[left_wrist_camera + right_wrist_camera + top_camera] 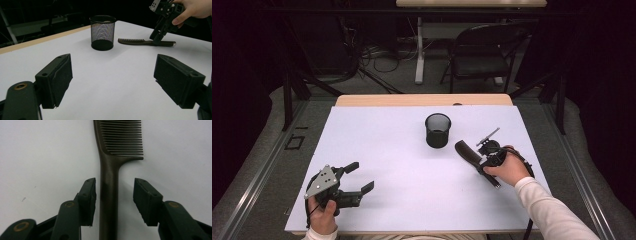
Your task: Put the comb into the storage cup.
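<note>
The right gripper (114, 202) straddles the comb (110, 182) handle, jaws apart, ready to pinch it for the mesh cup (438, 130); the left gripper (360, 177) rests spread.

From the high view I see a white sheet on the worktop (412, 165), with a pale wood edge showing at twelve o'clock. The pen cup (438, 130) is black wire mesh, a fine grid pattern with a solid black base. The comb (472, 156) at three o'clock of it is dark brown, plain along the handle, with even parallel teeth. My left hand-held gripper (362, 181) is black, topped by a grey plate with small holes. My right hand-held gripper (114, 197) is black too, with brass-coloured rivets. The sleeve (552, 210) is cream.
</note>
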Motion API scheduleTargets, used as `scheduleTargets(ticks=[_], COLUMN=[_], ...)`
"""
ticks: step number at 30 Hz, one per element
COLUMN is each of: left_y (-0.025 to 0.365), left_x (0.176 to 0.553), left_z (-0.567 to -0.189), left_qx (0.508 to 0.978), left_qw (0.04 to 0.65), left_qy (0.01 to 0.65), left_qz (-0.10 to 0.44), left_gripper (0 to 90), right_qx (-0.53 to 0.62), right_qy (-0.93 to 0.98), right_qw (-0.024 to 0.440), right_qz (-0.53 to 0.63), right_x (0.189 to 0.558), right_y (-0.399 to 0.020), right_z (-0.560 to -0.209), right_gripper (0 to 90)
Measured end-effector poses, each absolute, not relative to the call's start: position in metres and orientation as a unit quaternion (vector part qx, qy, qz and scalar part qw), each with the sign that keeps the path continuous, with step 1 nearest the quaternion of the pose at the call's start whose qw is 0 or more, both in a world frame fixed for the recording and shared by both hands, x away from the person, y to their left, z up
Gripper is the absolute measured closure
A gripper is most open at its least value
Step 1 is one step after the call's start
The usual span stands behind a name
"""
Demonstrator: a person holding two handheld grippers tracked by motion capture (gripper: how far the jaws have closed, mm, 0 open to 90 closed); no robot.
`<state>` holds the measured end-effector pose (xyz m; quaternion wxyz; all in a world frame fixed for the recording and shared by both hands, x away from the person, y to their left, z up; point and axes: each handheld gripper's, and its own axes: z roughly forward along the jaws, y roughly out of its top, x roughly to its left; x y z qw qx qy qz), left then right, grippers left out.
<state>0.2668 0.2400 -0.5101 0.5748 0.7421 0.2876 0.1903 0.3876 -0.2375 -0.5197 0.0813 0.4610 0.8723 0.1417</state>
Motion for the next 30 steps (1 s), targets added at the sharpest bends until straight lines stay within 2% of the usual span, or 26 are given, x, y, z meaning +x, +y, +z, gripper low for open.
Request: scheduleTargets(ticks=[6, 30], left_y=[0.2399, 0.2397], left_x=[0.2670, 0.2672], left_z=[-0.5103, -0.5109], left_qx=[0.743, 0.743], left_qw=[0.575, 0.574], left_qy=[0.287, 0.288], left_qz=[0.189, 0.190], left_gripper=[15.5, 15.5], right_qx=[0.469, 0.460], right_qy=[0.872, 0.880], right_qw=[0.065, 0.059], right_qz=[0.122, 0.103], right_x=[0.3876, 0.3888], right_y=[-0.2355, -0.2319], right_z=[-0.5191, -0.5229], right_gripper=[58.6, 70.2])
